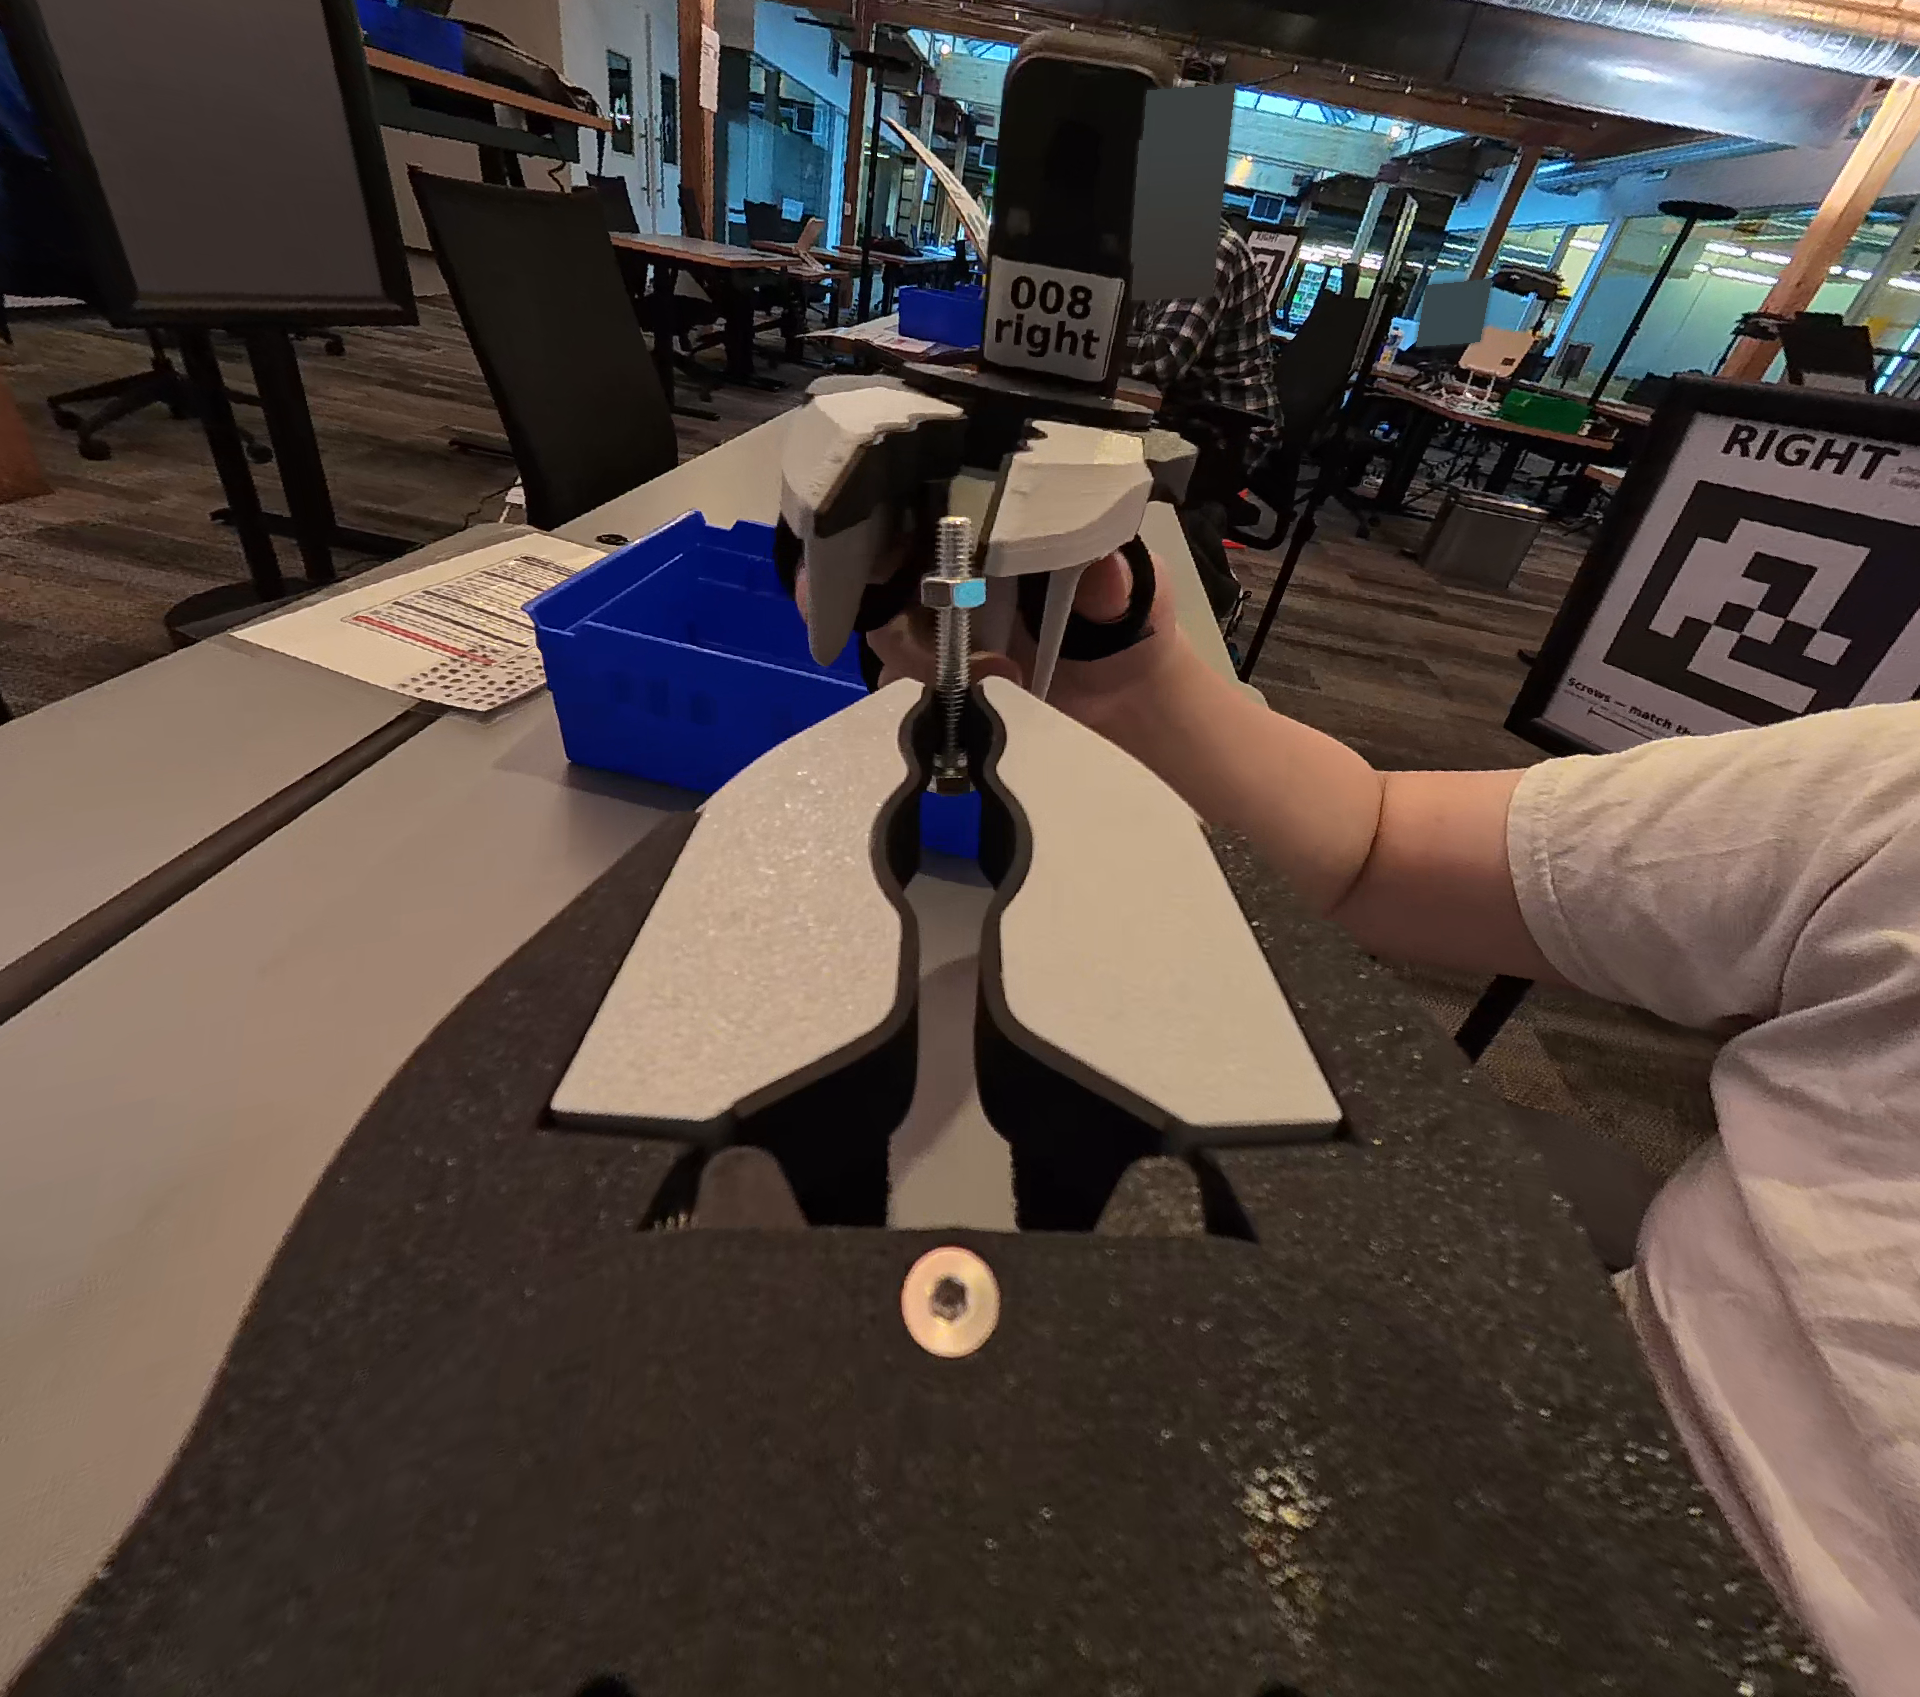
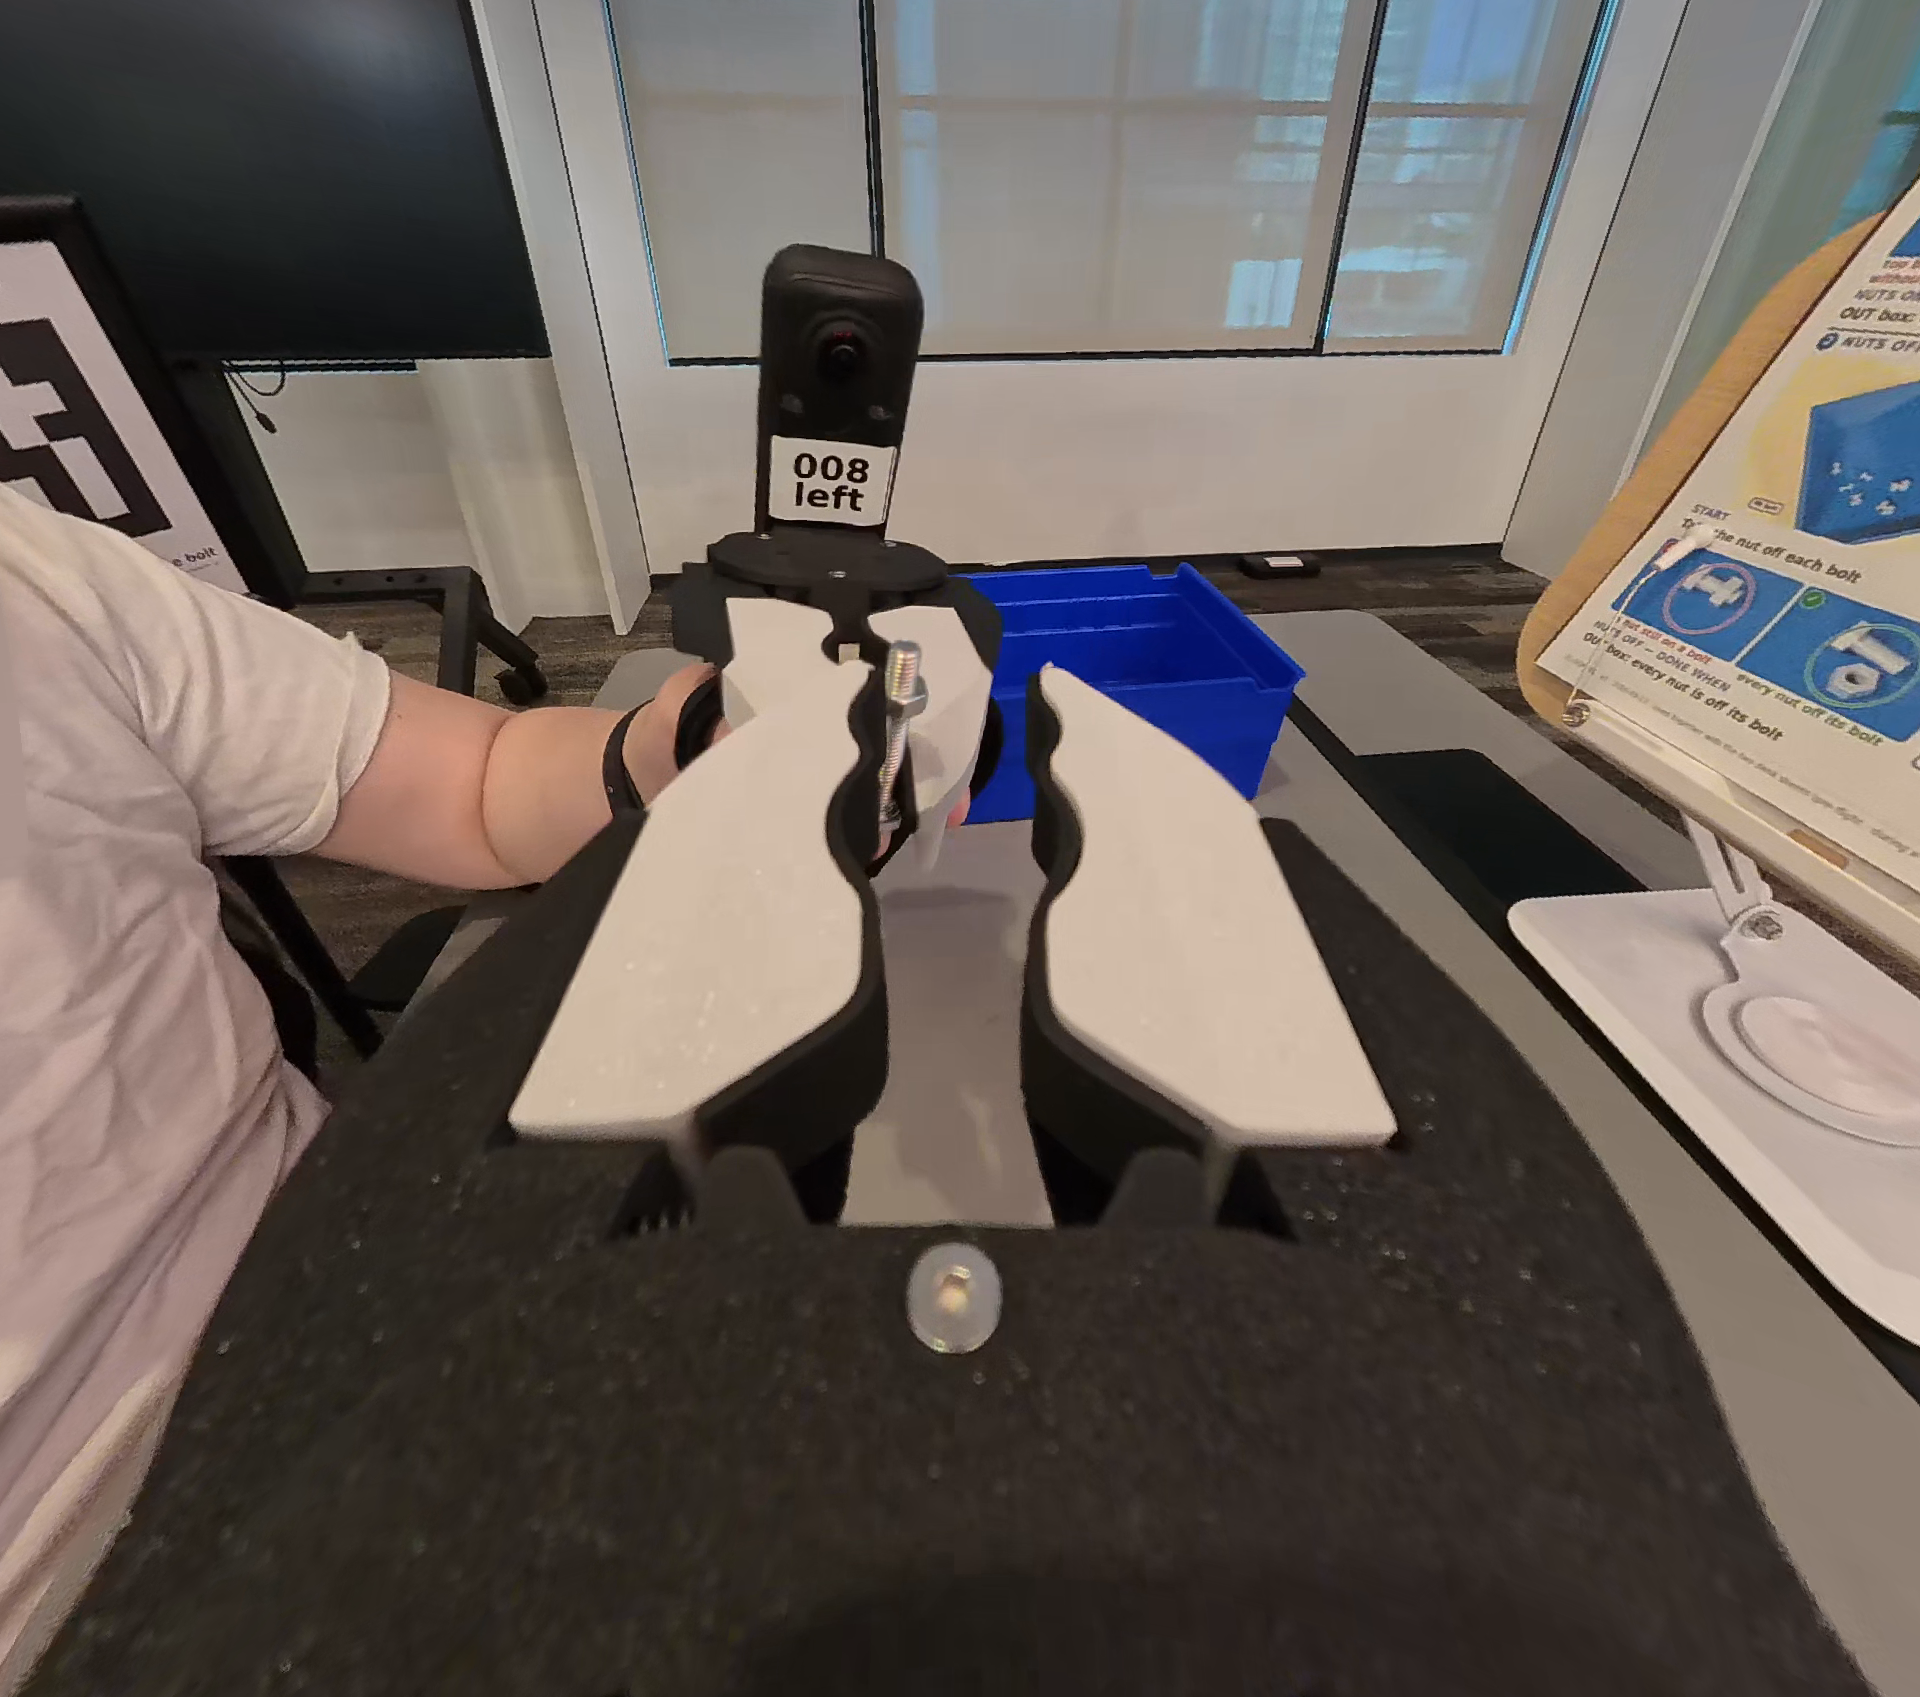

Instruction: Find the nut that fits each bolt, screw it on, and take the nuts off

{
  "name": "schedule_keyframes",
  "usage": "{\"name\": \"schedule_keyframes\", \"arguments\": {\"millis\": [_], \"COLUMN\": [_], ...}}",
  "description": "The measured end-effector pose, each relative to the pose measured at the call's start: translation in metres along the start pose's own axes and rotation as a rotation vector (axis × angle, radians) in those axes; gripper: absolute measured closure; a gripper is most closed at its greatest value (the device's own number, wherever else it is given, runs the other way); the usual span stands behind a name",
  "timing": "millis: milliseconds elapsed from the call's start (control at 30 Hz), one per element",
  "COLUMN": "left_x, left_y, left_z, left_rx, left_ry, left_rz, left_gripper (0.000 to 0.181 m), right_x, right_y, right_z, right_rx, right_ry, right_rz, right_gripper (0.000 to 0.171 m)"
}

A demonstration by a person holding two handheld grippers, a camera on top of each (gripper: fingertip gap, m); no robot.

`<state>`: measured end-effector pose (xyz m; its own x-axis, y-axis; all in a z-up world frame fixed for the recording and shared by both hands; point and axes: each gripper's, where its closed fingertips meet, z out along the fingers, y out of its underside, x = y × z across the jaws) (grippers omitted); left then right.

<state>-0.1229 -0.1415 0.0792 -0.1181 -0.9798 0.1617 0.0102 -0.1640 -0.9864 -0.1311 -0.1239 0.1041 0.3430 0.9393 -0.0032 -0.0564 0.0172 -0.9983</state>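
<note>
A silver bolt (image 1: pixel 951 660) stands upright, its head end clamped between my left gripper's (image 1: pixel 951 743) shut fingers. A hex nut (image 1: pixel 951 595) sits on the thread a little below the free end. My right gripper (image 2: pixel 954 712) faces the left one with its fingers wide open and empty. The bolt (image 2: pixel 894 743) and nut (image 2: pixel 909 693) lie just beside its left fingertip (image 2: pixel 847 717), inside the gap. In the left wrist view its white fingers (image 1: pixel 842 525) spread to either side of the bolt's top.
An open blue bin (image 1: pixel 665 660) sits on the grey table (image 1: pixel 208 920) just behind the grippers; it also shows in the right wrist view (image 2: pixel 1143 681). A paper sheet (image 1: pixel 468 619) lies left of it. An instruction board on a white stand (image 2: pixel 1714 608) is at the right. Only a small space, under 4 cm, lies between the two pairs of fingers.
</note>
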Motion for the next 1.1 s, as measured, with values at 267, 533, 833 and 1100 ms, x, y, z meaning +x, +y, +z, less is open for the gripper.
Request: {"name": "schedule_keyframes", "arguments": {"millis": [267,533,833,1100], "left_x": [0.002,0.001,0.000,0.001], "left_y": [0.001,-0.003,-0.004,-0.003], "left_z": [0.001,-0.002,-0.002,-0.001], "left_rx": [-0.006,0.013,0.014,0.009], "left_ry": [-0.002,-0.004,-0.007,-0.014], "left_rz": [0.015,0.016,0.014,0.022], "left_gripper": [0.177,0.177,0.177,0.177], "right_x": [-0.002,-0.003,-0.005,-0.004], "right_y": [-0.001,-0.008,-0.004,0.003], "right_z": [0.004,-0.002,0.003,0.005], "right_rx": [0.010,0.055,0.033,0.000], "right_ry": [0.008,-0.030,-0.016,-0.029], "right_rz": [-0.012,0.044,0.022,0.017], "right_gripper": [0.147,0.150,0.149,0.146]}}
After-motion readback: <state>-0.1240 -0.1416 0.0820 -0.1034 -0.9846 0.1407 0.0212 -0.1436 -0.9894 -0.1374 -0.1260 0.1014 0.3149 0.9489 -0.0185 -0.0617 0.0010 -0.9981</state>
